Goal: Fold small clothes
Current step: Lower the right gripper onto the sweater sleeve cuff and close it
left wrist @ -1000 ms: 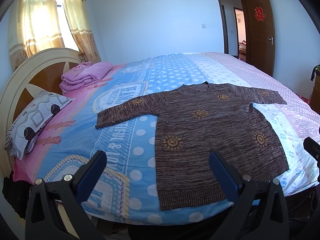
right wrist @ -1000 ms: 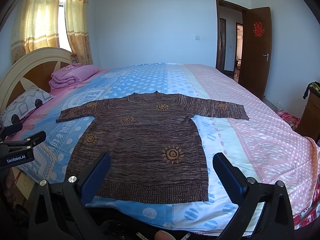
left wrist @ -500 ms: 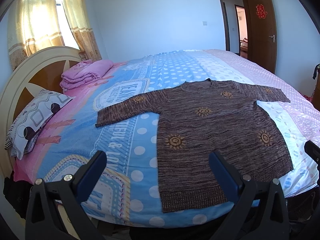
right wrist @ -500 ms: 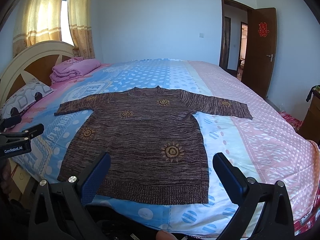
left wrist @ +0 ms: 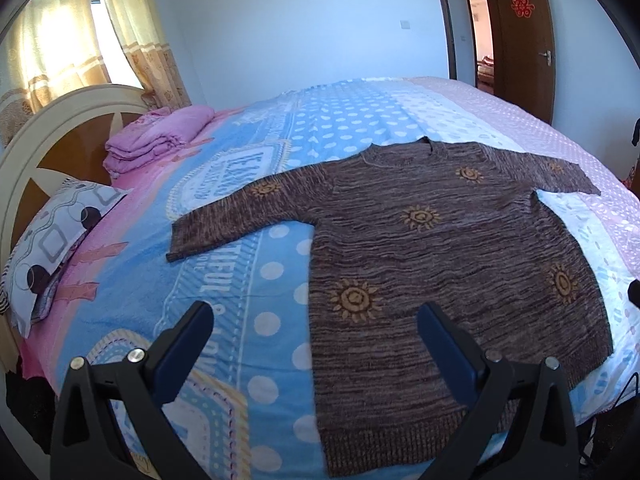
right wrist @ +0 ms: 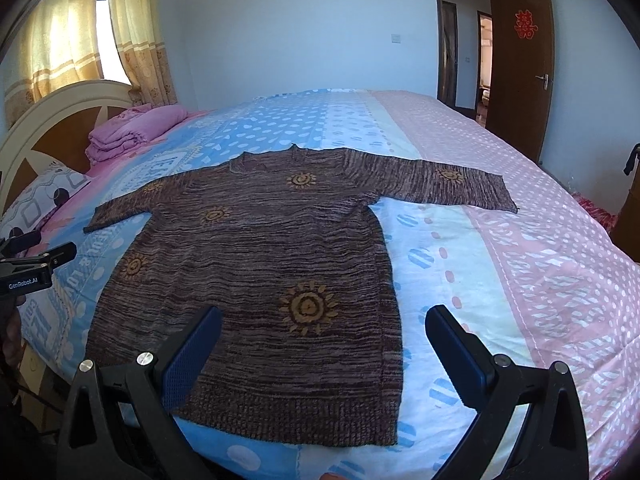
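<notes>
A brown knitted sweater (left wrist: 432, 248) with orange sun motifs lies spread flat on the bed, sleeves out to both sides, hem toward me; it also shows in the right wrist view (right wrist: 260, 272). My left gripper (left wrist: 316, 320) is open and empty, hovering above the bed over the hem's left part. My right gripper (right wrist: 324, 322) is open and empty, above the hem's right part. The left gripper's side (right wrist: 36, 264) shows at the left edge of the right wrist view.
The bed (left wrist: 248, 280) has a blue, white and pink dotted cover. Folded pink bedding (left wrist: 156, 140) and a patterned pillow (left wrist: 52, 244) lie by the headboard (left wrist: 48, 136) at left. An open brown door (right wrist: 520, 64) is far right.
Both grippers have moved forward and closer over the bed, so the sweater looks larger and nearer. The sweater has not moved. Both grippers stay open.
</notes>
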Tool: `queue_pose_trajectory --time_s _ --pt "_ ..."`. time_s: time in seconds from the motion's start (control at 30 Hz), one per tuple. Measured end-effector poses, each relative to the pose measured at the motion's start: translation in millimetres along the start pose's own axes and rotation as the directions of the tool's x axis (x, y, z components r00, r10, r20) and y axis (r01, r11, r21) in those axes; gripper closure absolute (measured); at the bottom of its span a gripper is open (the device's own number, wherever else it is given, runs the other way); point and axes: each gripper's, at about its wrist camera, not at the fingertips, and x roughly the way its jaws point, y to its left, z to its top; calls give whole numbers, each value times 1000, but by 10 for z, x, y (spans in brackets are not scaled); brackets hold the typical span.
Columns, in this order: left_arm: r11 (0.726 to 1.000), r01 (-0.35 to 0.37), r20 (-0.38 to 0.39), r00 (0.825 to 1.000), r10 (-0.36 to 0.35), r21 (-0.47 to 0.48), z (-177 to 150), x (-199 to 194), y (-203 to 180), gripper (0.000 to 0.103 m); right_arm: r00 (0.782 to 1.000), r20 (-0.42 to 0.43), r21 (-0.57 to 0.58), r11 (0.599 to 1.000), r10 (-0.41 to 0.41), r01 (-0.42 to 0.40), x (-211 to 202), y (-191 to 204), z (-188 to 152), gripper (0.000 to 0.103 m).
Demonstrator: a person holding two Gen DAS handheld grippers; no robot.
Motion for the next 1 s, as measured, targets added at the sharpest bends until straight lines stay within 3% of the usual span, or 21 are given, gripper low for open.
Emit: queue_pose_trajectory --time_s 0.23,0.4,0.57,0.73,1.0 --pt "999 -18 -6 1000 18 31 315 440 -159 0 997 -74 162 986 -28 40 465 -692 285 4" --pt "996 -81 6 997 81 27 572 853 -225 0 988 -126 245 963 -86 115 753 -1270 548 18" --pt "989 -141 15 990 141 35 761 1286 -315 0 970 -182 308 928 -159 210 1080 -1876 722 25" --pt "987 -157 -39 987 158 34 868 1677 -350 0 951 -233 341 899 -204 277 1403 -2366 886 43" --pt "981 -194 -95 976 195 21 996 2087 -269 0 936 -260 366 872 -240 325 1800 -2859 1203 44"
